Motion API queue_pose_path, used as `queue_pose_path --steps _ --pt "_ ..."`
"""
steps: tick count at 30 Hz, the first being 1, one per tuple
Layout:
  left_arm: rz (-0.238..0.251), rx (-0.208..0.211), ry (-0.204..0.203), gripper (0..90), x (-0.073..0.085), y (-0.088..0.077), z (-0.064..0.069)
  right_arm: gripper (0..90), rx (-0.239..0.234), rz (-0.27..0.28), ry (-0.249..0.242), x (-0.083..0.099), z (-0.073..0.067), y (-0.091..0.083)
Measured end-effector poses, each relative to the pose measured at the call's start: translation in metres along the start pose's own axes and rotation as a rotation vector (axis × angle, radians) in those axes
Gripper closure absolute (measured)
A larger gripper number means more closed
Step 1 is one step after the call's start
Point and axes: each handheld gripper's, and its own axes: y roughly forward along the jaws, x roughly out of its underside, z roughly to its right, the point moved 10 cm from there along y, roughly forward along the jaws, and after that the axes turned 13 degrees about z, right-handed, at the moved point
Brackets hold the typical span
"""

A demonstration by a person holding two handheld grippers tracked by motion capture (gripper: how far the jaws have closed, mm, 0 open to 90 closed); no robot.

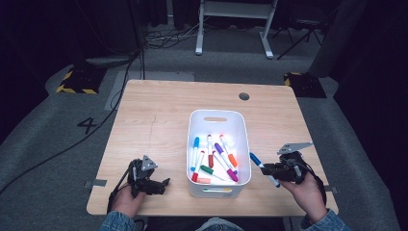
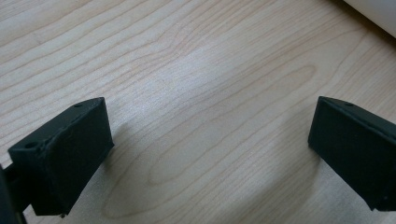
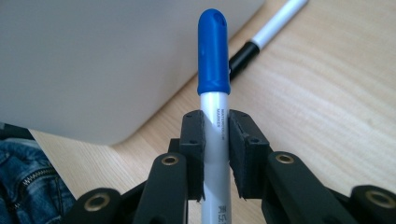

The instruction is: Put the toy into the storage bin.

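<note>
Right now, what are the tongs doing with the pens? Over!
Right tongs shut on blue-capped marker, beside white bin. Left tongs open, empty, over table. Black-capped marker lies past it on the table; path looks clear.

Both tools, left tool (image 1: 165, 182) and right tool (image 1: 263, 168), are black with brass rivets, grey 3-cornered plates, trailing cables, denim sleeves behind.

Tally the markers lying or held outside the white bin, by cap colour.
blue-capped marker, in the right gripper: 1
black-capped marker, on the table beside the bin: 1
Total: 2
</note>
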Motion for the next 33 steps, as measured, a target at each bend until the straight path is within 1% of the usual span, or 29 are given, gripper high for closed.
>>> queue_pose_path --steps 2,3,8,12,14,17,19,23,24,27,28,29,33 --pt "0.0 0.001 0.0 0.0 0.0 0.0 0.0 76.9 0.0 0.027 -0.012 -0.008 0.0 -0.007" --pt "0.0 0.002 -0.001 0.0 0.0 0.0 0.0 76.9 0.0 0.027 -0.012 -0.008 0.0 -0.007" --pt "0.0 0.0 -0.002 0.0 0.0 0.0 0.0 76.9 -0.007 0.066 -0.015 -0.022 -0.004 -0.017" --pt "0.0 0.001 -0.005 0.0 0.0 0.0 0.001 76.9 -0.012 0.1 -0.033 -0.034 -0.007 -0.024" --pt "0.0 0.0 -0.002 0.0 0.0 0.0 0.0 76.9 -0.018 0.114 -0.046 -0.04 -0.009 -0.028" --pt "0.0 0.0 -0.002 0.0 0.0 0.0 0.0 76.9 -0.026 0.121 -0.051 -0.046 -0.013 -0.032" --pt "0.0 0.001 -0.001 0.0 0.0 0.0 0.0 76.9 -0.03 0.129 -0.066 -0.052 -0.016 -0.034" --pt "0.0 0.001 0.0 0.0 0.0 0.0 0.0 76.9 -0.049 0.149 -0.076 -0.063 -0.025 -0.036" --pt "0.0 0.001 -0.002 0.0 0.0 0.0 0.0 76.9 -0.055 0.149 -0.089 -0.066 -0.027 -0.035" --pt "0.0 0.0 0.0 0.0 0.0 0.0 0.0 76.9 -0.077 0.148 -0.1 -0.073 -0.035 -0.033" --pt "0.001 0.001 -0.005 0.0 0.0 0.0 0.001 76.9 -0.081 0.147 -0.102 -0.075 -0.038 -0.032" --pt "0.0 0.0 0.0 0.0 0.0 0.0 0.0 77.0 -0.089 0.147 -0.112 -0.077 -0.04 -0.031" --pt "0.0 0.0 0.0 0.0 0.0 0.0 0.0 77.0 -0.123 0.145 -0.124 -0.086 -0.054 -0.025"
